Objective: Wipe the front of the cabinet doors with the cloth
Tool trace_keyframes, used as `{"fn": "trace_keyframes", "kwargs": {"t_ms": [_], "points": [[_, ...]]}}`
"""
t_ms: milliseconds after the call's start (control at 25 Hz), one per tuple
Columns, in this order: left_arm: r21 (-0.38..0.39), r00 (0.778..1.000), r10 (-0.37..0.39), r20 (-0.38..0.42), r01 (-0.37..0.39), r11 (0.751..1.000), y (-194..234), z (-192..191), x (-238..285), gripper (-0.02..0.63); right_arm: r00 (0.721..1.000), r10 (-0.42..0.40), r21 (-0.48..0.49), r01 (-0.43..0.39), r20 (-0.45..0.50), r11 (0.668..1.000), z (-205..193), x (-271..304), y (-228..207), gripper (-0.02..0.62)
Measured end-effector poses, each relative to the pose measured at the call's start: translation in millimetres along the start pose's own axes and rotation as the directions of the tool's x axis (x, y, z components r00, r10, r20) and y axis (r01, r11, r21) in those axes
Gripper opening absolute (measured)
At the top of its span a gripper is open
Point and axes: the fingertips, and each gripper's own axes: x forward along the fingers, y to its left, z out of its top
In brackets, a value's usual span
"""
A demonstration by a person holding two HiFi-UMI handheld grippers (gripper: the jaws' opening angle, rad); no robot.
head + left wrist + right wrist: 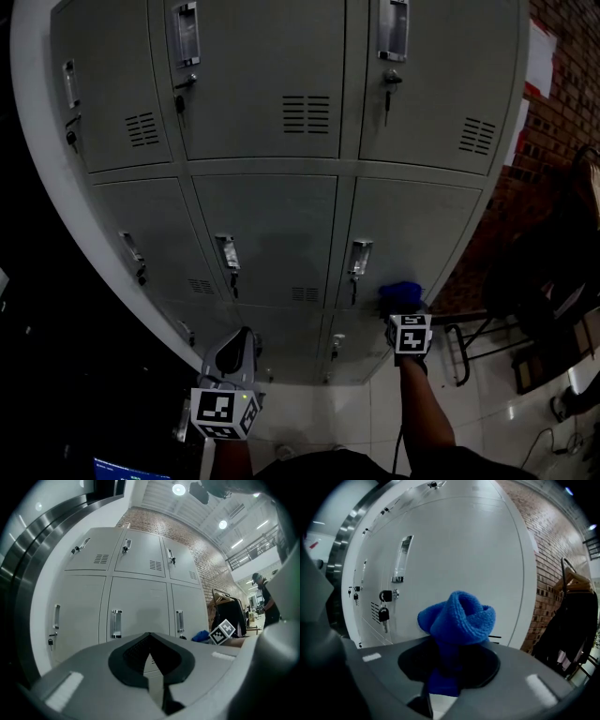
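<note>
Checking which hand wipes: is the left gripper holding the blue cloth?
No, the left gripper is shut on nothing; the blue cloth sits clamped in the right gripper.

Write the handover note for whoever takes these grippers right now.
Left gripper: shut, empty, off the cabinet.
Right gripper: shut on the blue cloth.
The cloth is up at the middle-row right door, beside its handle. Whether it touches the door cannot be told.
Done: no wiped area can be made out on any door.
Left: wipe the door fronts.
</note>
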Motion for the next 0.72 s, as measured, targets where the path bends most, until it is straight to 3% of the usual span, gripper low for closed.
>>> {"fn": "trace_keyframes", "kwargs": {"t_ms": [520, 720], "points": [[0.002, 1.000, 0.015, 0.018, -0.015, 1.000, 3.8, 6.1, -8.0, 0.014, 0.979, 0.203, -0.055, -0.202, 0.012, 0.978, 16.6, 8.9, 89.6, 0.115], [-0.002, 0.999, 0.026, 0.021, -0.026, 1.000, 5.9, 5.9, -13.1, 0.014, 0.969, 0.249, -0.118, -0.247, -0.001, 0.962, 17.5, 12.6, 115.4, 0.114]]}}
